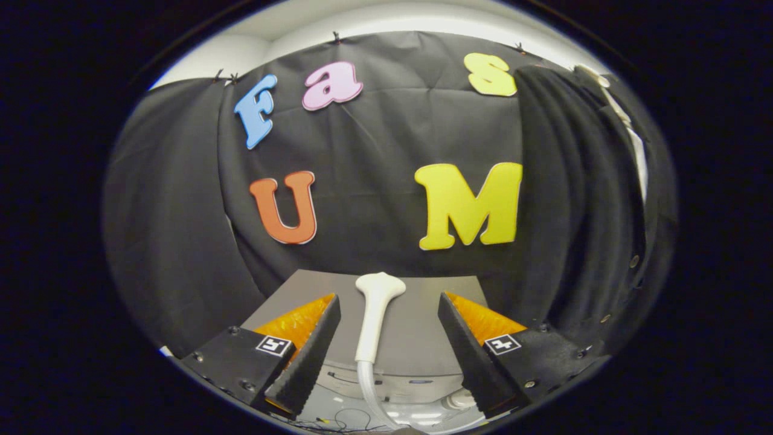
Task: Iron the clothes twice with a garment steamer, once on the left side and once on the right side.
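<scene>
A white garment steamer head (375,308) with a long handle stands upright on its grey base unit (416,338), its hose curving down below. It sits between my fingers without touching either one. My gripper (389,326) is open, one finger on each side of the handle with wide gaps. A black garment (574,205) with buttons hangs to the right of the steamer, beyond my right finger, on a white hanger (610,90).
The black cloth wall hangs behind the steamer and along the left. The grey base unit (386,386) has a rounded front and a white hose fitting (462,399) low on the right. Thin cables lie below it.
</scene>
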`<state>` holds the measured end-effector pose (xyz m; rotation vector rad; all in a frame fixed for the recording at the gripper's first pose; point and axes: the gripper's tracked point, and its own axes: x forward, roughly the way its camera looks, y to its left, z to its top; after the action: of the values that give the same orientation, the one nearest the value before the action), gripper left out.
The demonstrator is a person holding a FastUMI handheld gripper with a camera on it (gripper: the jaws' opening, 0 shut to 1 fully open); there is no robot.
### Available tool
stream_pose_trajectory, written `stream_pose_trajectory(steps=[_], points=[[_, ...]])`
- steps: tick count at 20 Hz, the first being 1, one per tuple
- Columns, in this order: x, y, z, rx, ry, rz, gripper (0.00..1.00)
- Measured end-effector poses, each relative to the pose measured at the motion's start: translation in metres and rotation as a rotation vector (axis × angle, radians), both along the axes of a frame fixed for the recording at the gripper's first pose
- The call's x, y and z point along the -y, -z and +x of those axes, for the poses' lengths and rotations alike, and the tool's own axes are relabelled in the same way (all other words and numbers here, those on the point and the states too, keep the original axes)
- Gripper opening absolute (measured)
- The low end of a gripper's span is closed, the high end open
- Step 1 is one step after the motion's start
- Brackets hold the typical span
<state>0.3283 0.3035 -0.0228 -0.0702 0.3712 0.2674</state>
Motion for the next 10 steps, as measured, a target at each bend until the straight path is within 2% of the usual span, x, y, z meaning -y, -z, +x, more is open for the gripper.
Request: stream_pose_trajectory(steps=[4,7,10], points=[[-0.032,0.048,0.042,-0.123,-0.002,-0.049,1.00],[-0.038,0.090,0.064,-0.214,0.016,-0.086,1.00],[-0.038,0.114,0.070,-0.304,0.024,-0.100,1.00]])
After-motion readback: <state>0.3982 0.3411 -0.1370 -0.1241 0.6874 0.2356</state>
